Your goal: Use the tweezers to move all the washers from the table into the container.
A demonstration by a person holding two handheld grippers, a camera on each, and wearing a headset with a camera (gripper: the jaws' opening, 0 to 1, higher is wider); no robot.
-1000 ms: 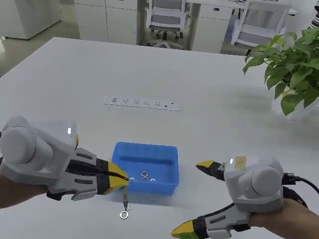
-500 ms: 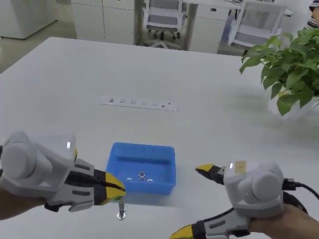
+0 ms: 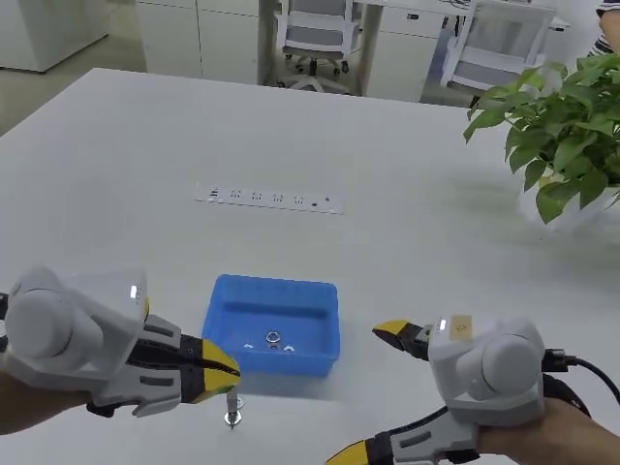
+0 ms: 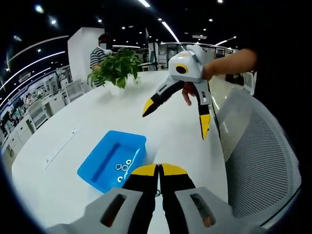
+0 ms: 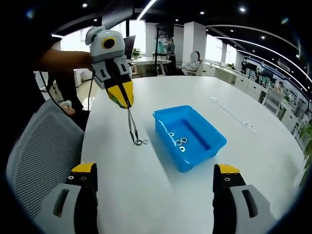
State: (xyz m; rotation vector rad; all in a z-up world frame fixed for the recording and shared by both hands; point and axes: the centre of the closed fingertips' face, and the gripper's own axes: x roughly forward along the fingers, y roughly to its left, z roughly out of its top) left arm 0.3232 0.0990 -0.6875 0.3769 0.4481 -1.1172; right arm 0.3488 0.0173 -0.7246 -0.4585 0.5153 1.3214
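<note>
A white worktop (image 3: 145, 145) is seen from above, with a claw held at each lower corner. The left claw (image 3: 228, 373) is pressed together on slim metal tweezers (image 3: 232, 402), which are pointed steeply down from its yellow-and-black tips. The tweezers' points are set at a washer (image 3: 232, 418), a small silver ring lying flat on the worktop just in front of the container (image 3: 281, 302). Whether the ring is pinched cannot be told.

In the right gripper view, a smaller washer (image 5: 145, 142) is seen just beside the first, on the side towards the container. The container is a shallow, open, bright blue rectangular tray, set on the worktop between the two claws. Several washers (image 3: 272, 339) are gathered inside it near its middle, shown as tiny shiny rings against the blue floor.

The right claw (image 3: 356, 392) is spread wide, with nothing held between its jaws, and is kept to the right of the container, apart from it.

Farther back, a flat white power strip (image 3: 269, 200) is laid across the worktop. A leafy green plant (image 3: 557, 136) is placed at the right edge. Grey office chairs (image 3: 325, 39) are seen beyond the worktop.
</note>
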